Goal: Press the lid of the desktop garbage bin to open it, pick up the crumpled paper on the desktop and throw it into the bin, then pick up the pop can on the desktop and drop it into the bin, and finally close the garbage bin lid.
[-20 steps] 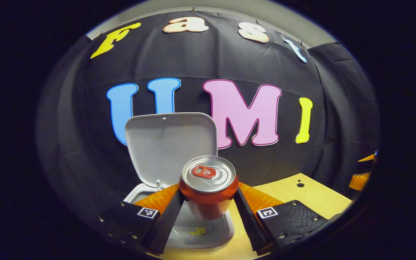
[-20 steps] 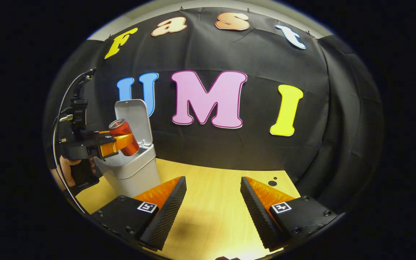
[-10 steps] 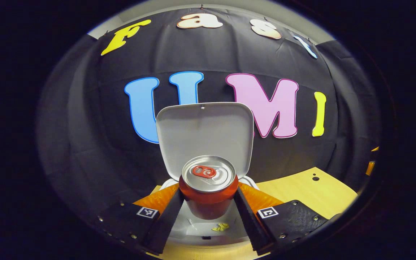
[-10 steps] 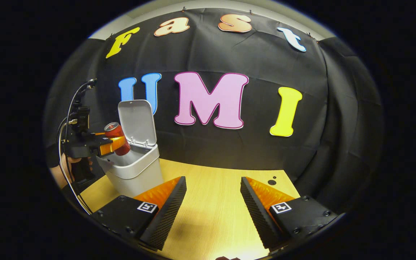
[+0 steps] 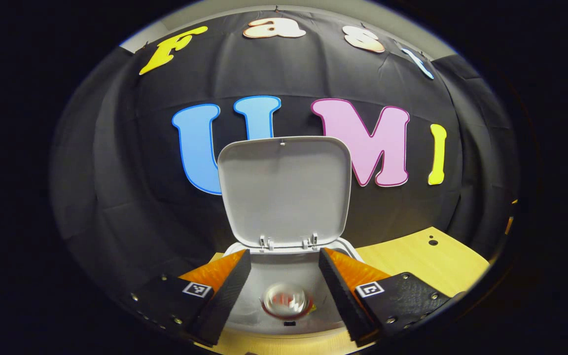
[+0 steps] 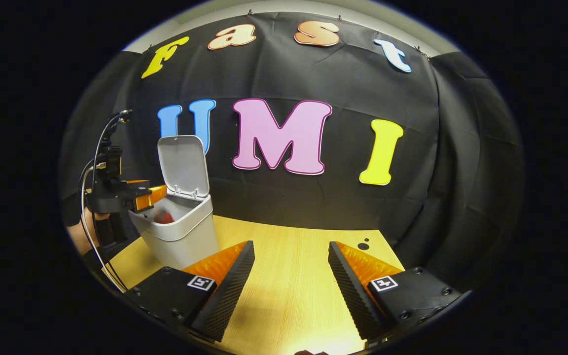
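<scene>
A pop can (image 5: 285,301), blurred, lies inside the open bin (image 5: 284,276) on the wooden counter (image 5: 412,261), seen from the left gripper view between the spread fingers of the left hand-held gripper (image 5: 284,291), which is released and holds nothing. The can's silver top with its red tab faces up, at 6 o'clock in that view, and a scrap of yellow shows just beside it at its 3 o'clock edge; whether this is the crumpled paper cannot be told. The bin's lid (image 5: 285,190) stands upright on its two hinges at 12 o'clock from the can, its pale inner face turned toward the camera, against the black cloth wall (image 5: 116,162). In the right gripper view, the same bin (image 6: 178,231) sits at 9 o'clock on the counter (image 6: 294,276), lid (image 6: 184,165) raised, with a patch of red from the can (image 6: 163,216) visible over its rim. The left hand-held gripper (image 6: 152,196) hovers at the bin's near-left edge, its fingers reaching just over the opening, held from below by a person's hand (image 6: 89,231), with cables (image 6: 97,148) looping up from its body. The right hand-held gripper (image 6: 291,276) rests well apart from the bin, at 6 o'clock in its own view, fingers wide apart over bare wood and grasping nothing. Two small dark holes (image 6: 363,245) mark the counter near its far right corner.
</scene>
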`<move>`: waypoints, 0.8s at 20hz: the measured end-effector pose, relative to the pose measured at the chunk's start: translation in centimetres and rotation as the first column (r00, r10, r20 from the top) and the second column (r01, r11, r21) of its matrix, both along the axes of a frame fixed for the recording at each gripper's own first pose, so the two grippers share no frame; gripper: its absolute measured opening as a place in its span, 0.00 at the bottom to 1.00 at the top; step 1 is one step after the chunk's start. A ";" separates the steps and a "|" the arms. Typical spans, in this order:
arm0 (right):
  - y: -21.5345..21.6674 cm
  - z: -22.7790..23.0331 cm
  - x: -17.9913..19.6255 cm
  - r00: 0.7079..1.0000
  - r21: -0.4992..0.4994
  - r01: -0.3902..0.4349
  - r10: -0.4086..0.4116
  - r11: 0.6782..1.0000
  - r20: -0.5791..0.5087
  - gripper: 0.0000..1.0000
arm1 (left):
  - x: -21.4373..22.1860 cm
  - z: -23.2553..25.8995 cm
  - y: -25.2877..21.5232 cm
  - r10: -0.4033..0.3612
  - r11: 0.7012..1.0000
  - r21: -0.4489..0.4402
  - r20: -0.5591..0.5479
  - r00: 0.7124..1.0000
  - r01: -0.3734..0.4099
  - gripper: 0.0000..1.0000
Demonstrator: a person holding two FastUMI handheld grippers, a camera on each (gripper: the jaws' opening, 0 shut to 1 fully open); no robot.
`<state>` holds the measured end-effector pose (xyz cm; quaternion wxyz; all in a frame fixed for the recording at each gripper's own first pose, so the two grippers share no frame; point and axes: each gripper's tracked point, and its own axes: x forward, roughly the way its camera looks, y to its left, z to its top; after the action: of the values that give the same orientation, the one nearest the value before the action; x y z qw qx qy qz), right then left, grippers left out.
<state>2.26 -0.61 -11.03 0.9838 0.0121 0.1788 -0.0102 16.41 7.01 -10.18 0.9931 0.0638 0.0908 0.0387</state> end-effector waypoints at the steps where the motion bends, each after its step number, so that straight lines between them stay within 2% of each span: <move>1: -0.1 0.1 -0.1 1.000 -0.001 0.003 -0.003 1.000 0.003 0.98 | 0.0 0.3 -0.1 -0.003 1.000 0.008 0.005 1.000 0.002 0.94; 5: -0.7 0.3 -0.6 1.000 0.000 0.022 -0.022 1.000 0.008 0.98 | -0.1 2.7 -0.6 -0.014 0.999 0.053 0.052 0.999 0.011 0.93; 9: -1.3 0.3 -1.0 1.000 0.000 0.031 -0.031 1.000 0.003 0.98 | 0.6 6.0 -1.2 -0.026 0.998 0.054 0.103 0.994 0.021 0.94; 12: -1.7 -0.5 -1.0 0.999 0.024 0.028 -0.028 0.999 -0.025 0.98 | 1.9 8.9 -1.6 -0.038 0.999 0.012 0.108 0.993 0.037 0.94; 15: -1.9 -1.3 -0.9 0.999 0.052 0.024 -0.021 0.998 -0.050 0.98 | 4.1 12.8 -1.1 -0.043 0.994 -0.093 0.147 0.988 0.057 0.93; 16: -2.0 -1.5 -0.8 0.998 0.052 0.020 -0.018 0.998 -0.055 0.98 | 5.0 13.6 -0.4 -0.036 0.995 -0.087 0.150 0.988 0.049 0.93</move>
<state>1.47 -2.56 -12.57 0.9777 0.0394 0.2058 -0.0151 21.45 6.58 3.43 0.9995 0.0177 0.0169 0.0179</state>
